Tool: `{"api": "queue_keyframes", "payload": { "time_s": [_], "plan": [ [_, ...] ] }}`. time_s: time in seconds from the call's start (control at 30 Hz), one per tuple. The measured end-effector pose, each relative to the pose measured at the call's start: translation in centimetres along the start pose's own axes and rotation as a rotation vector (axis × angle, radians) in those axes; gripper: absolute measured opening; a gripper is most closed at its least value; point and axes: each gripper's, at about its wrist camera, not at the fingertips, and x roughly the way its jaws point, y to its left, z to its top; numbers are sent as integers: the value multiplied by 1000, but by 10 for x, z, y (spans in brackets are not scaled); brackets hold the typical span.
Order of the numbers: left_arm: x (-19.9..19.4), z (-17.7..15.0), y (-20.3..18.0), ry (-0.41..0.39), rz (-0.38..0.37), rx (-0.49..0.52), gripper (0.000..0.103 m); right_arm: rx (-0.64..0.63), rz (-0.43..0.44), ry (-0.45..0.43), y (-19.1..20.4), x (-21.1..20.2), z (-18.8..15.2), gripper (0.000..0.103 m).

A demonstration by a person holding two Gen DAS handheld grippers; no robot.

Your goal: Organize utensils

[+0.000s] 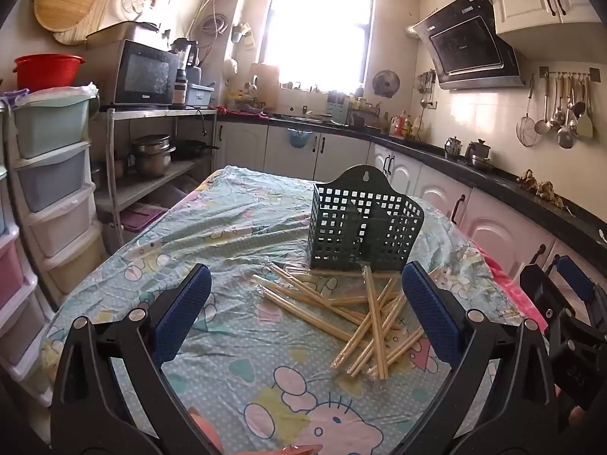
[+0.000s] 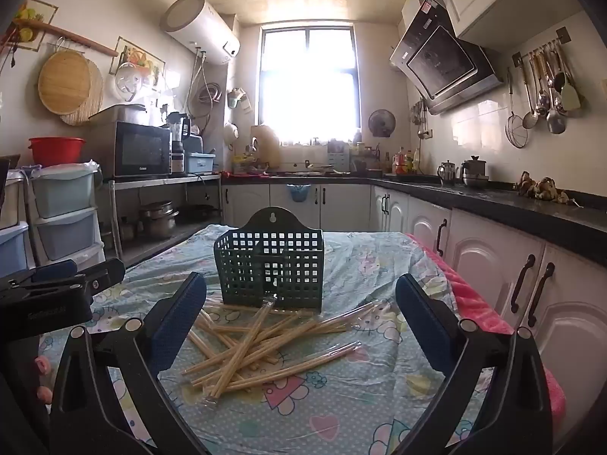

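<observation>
Chopsticks (image 2: 258, 345) heaped on tablecloth (image 2: 341, 417) before green basket (image 2: 271, 265); both grippers' jaws wide apart, empty.

Open left gripper (image 1: 306, 313) above scattered chopsticks (image 1: 364, 314)
Its blue fingers (image 1: 432, 313) stand wide apart, holding nothing; the chopsticks lie crossed on the cartoon-print cloth (image 1: 235, 235), just before the green basket (image 1: 362, 227).

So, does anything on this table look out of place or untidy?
Yes. The chopsticks lie in a loose crossed heap on the tablecloth, in front of the green holder, which stands upright and seems empty. Some appear wrapped in clear sleeves. Both grippers, left and right, are open.
</observation>
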Motion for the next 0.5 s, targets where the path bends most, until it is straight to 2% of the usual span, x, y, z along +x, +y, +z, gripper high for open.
{"api": "queue_keyframes", "payload": {
  "time_s": [0.5],
  "plan": [
    [-2,6,-2,-15,-9,7,93,-2,6,-8,2,-4,4,97]
  ]
}}
